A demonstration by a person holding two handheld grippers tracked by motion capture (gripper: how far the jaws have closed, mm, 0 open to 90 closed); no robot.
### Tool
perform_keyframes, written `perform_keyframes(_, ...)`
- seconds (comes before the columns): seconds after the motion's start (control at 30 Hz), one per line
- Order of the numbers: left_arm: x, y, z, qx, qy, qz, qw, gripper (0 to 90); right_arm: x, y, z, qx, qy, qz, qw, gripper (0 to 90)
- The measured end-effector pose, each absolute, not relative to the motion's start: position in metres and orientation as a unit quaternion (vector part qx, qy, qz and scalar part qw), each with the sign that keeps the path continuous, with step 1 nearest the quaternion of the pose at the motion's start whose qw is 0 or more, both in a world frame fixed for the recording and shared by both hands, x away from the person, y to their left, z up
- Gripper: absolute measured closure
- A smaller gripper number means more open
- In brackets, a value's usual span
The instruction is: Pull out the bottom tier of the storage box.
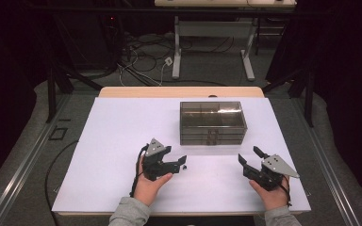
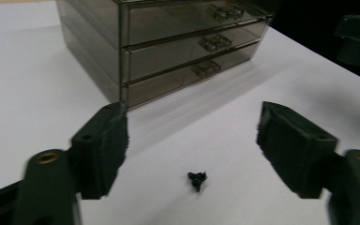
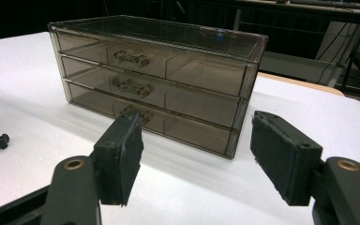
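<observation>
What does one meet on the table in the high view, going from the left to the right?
Left hand-held gripper → small black object → right hand-held gripper. I omit the drawer box, which lies farther back and spans the gap between them.

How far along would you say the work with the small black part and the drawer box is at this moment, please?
Nothing looks done yet. All three drawers of the smoky clear drawer box are shut, and the small black part lies loose on the white table. The left tongs are open, straddling the part without touching it. The right tongs are open, facing the drawer fronts. Gripping the part and opening a drawer probably remain.
</observation>
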State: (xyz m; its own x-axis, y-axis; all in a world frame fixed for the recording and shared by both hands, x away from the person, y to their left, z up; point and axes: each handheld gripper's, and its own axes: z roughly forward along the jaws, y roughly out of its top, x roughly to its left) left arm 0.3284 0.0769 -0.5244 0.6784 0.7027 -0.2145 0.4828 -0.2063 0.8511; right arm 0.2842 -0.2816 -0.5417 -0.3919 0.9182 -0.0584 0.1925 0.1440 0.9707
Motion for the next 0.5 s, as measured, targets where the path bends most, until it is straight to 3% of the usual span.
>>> perform_keyframes(0.27,0.327,0.064,-0.532,0.774,0.396,0.097,0.484,32.2,0.284,-0.283,-0.542,0.419,0.663,0.504,0.362,33.9)
perform_keyframes(0.5,0.324,0.058,-0.548,0.776,0.429,0.053,0.458,46.2,0.283,-0.281,-0.542,0.419,0.664,0.506,0.357,34.1)
